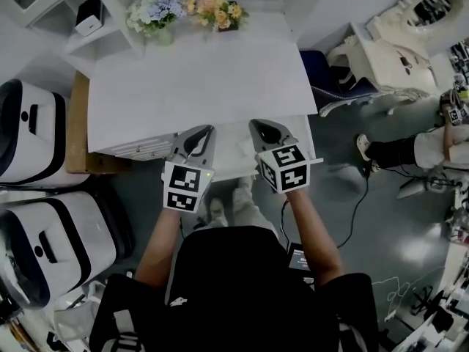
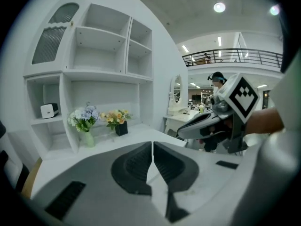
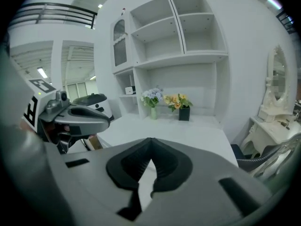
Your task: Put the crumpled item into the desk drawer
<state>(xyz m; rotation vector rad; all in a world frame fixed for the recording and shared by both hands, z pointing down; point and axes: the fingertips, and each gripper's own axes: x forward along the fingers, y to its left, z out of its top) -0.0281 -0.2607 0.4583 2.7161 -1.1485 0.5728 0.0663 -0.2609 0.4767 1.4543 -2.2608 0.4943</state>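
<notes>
The white desk has its drawer pulled out at the front, between my two grippers. A faint pale lump lies inside it; I cannot tell whether it is the crumpled item. My left gripper hovers over the drawer's left end and my right gripper over its right end. Both are shut with nothing between the jaws. In the left gripper view the jaws meet, with the right gripper alongside. In the right gripper view the jaws also meet, and the left gripper shows at the left.
Two flower pots stand at the desk's back edge below white shelves. A blue chair and a white vanity are to the right. White pod-like machines flank the left. A person's leg shows at the right.
</notes>
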